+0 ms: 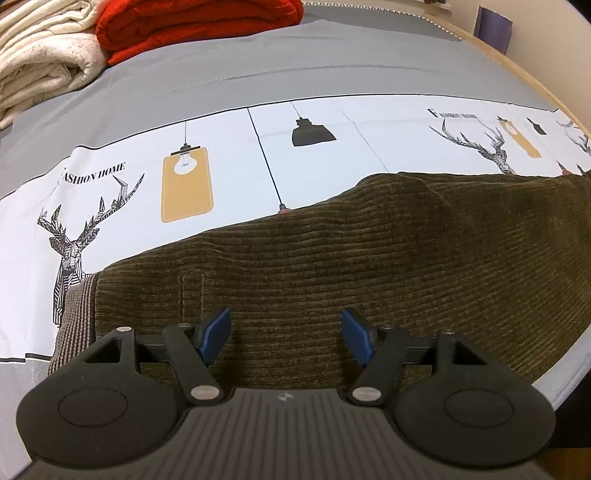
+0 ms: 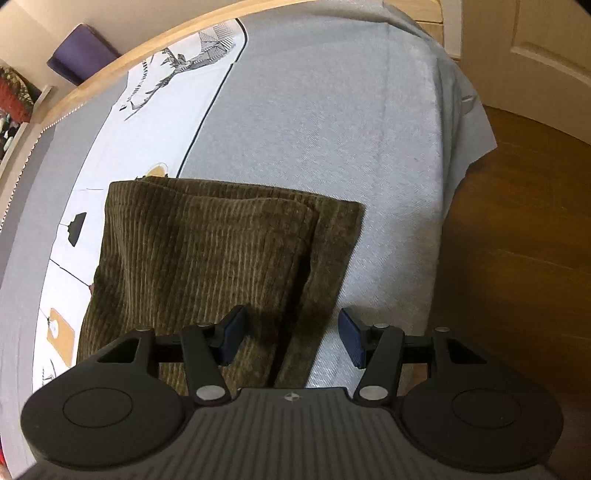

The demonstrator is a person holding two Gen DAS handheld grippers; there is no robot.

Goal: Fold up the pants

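Olive-brown corduroy pants (image 1: 369, 251) lie flat on the bed, folded lengthwise with one leg on the other. My left gripper (image 1: 286, 332) hangs open just over the waist end, close to the striped waistband (image 1: 74, 317); only flat cloth shows between its blue pads (image 1: 218, 332). In the right wrist view the leg ends of the pants (image 2: 207, 251) point away from me, the upper leg a little short of the lower. My right gripper (image 2: 293, 334) is open above the pants' right edge. Its left pad is over corduroy and its right pad (image 2: 352, 341) over bare sheet.
The bed sheet (image 1: 221, 147) is grey and white with deer and lamp prints. A red blanket (image 1: 199, 26) and a cream blanket (image 1: 40, 55) are stacked at the far left. The bed's edge drops to a wooden floor (image 2: 517, 258) on the right; a door (image 2: 535, 48) stands beyond.
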